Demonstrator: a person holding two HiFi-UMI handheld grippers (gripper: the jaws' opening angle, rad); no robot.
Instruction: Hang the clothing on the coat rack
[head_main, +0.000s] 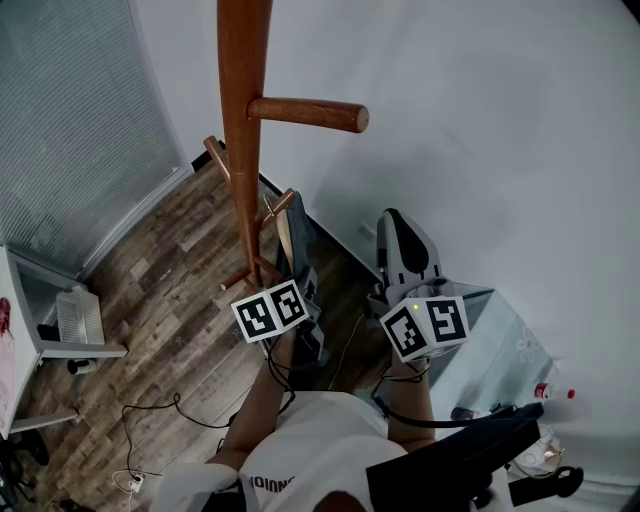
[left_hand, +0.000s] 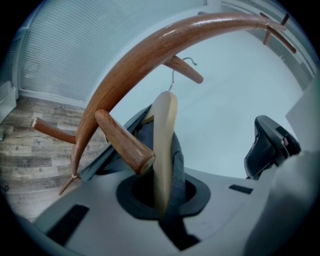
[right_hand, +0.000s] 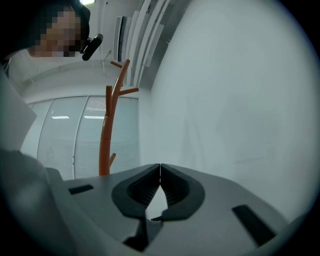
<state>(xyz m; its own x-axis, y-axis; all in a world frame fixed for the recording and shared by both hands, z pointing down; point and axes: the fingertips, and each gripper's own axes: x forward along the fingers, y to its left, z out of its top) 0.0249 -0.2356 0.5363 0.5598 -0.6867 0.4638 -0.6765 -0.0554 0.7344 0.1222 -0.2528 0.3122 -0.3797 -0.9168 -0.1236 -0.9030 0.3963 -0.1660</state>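
The wooden coat rack (head_main: 243, 150) stands in front of me with a thick peg (head_main: 310, 113) pointing right near its top. My left gripper (head_main: 290, 225) is shut on a pale wooden hanger (left_hand: 164, 135) draped with dark grey clothing (left_hand: 177, 155). The hanger's metal hook (left_hand: 182, 62) points up, close to the rack's pole (left_hand: 150, 50), and a lower peg (left_hand: 125, 142) ends just left of the hanger. My right gripper (head_main: 395, 225) hovers to the right of the left one, by the wall. It (right_hand: 160, 172) is shut with nothing in it.
A white wall runs behind and right of the rack. A glass table (head_main: 490, 340) stands at the lower right, with a small bottle (head_main: 555, 392) beside it. Cables (head_main: 150, 420) lie on the wood floor, and a white desk (head_main: 70, 320) stands at the left below the blinds.
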